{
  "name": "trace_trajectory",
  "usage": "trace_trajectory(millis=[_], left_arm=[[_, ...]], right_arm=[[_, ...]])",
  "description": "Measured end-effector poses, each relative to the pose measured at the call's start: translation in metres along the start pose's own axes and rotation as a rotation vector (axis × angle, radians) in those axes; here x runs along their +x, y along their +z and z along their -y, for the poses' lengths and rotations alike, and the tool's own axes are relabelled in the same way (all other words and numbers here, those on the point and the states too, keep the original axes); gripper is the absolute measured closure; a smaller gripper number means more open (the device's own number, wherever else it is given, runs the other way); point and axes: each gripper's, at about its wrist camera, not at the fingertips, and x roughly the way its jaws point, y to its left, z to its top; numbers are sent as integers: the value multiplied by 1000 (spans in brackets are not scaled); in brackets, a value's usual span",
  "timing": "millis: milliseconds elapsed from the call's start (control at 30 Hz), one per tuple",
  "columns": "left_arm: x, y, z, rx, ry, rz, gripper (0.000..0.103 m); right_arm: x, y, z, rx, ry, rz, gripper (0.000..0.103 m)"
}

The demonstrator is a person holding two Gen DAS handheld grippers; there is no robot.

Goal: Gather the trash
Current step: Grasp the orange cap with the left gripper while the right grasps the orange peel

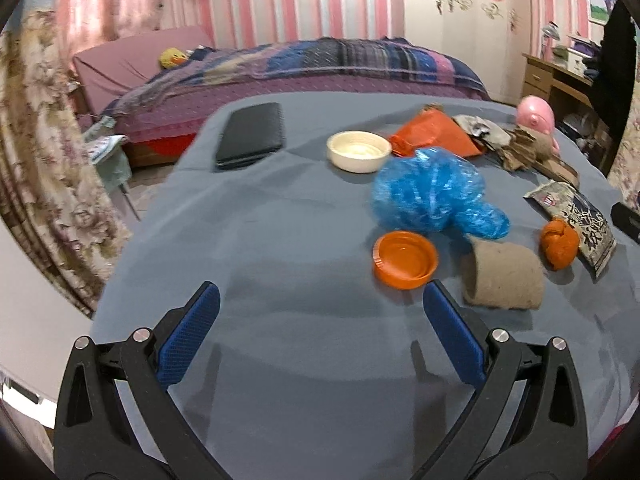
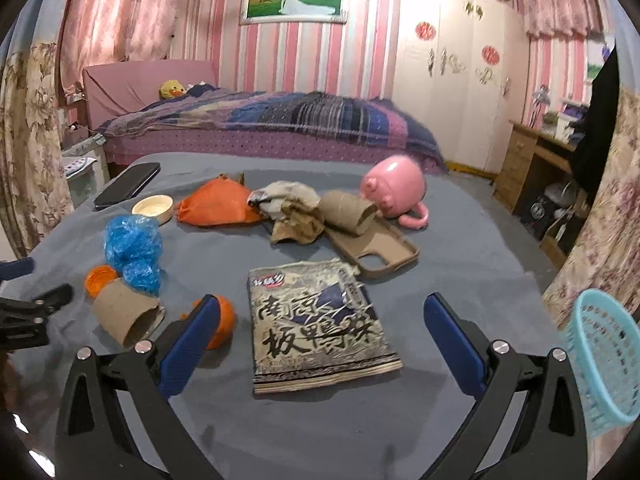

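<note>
- Table point(image 2: 460, 240), covered in grey-blue cloth, carries all the trash; a bed with a striped blanket point(image 2: 280, 120) stands behind it.
- Light blue mesh basket point(image 2: 604, 364) sits at the table's right edge, just beside the right gripper's right finger.
- Printed food wrapper point(image 2: 316, 324) with large black characters lies flat on the cloth, between the right gripper's fingers and slightly ahead of them.
- Right gripper point(image 2: 322, 312): jaws spread wide, nothing held; hovers above the near end of the wrapper.
- Left gripper point(image 1: 322, 300): jaws likewise spread wide, empty, over bare cloth; orange lid and cardboard tube lie just ahead of its right finger.
- Pink pig-shaped mug point(image 2: 394, 190) lies tipped on its side at the far right of the clutter.
- Brown phone case point(image 2: 376, 250) lies flat, near the mug; a paper roll point(image 2: 346, 208) rests on its far end.
- Orange bag point(image 2: 216, 204) lies far centre, touching crumpled brown paper point(image 2: 296, 222).
- Crumpled blue plastic point(image 1: 432, 196) sits mid-table, between the white bowl and the orange lid.
- Cardboard tube point(image 1: 502, 276) lies on its side, just beside the lid.
- Black phone point(image 1: 252, 134) lies at the far left, well apart from the trash.
- White bowl point(image 1: 359, 151) stands upright near the orange bag.
- Orange lid point(image 1: 405, 259) lies open side up, touching the blue plastic's edge.
- Crumpled orange scrap point(image 1: 559, 244) rests against the wrapper's left edge.
</note>
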Motion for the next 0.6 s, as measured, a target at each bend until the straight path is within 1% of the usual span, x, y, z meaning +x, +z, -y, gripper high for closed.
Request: trace_trajectory(millis=[67, 233, 367, 433, 467, 533, 567, 600], left_arm=[[9, 3, 5, 7, -10, -29, 5], [20, 12, 13, 15, -95, -66, 5], [31, 18, 15, 9, -120, -95, 5], [35, 21, 12, -9, -150, -102, 11], [37, 22, 13, -11, -163, -109, 16], [38, 21, 15, -3, -170, -115, 20], [37, 21, 16, 3, -180, -110, 28], [36, 20, 18, 13, -194, -105, 32]], right_arm=[[1, -1, 1, 15, 26, -6, 4], [4, -2, 4, 48, 38, 0, 4], [10, -3, 4, 48, 30, -16, 4], [11, -3, 3, 43, 23, -23, 4], [13, -4, 2, 35, 16, -25, 4], [14, -4, -1, 26, 11, -29, 4], [15, -4, -2, 22, 11, -29, 4], [14, -5, -3, 21, 14, -31, 4]])
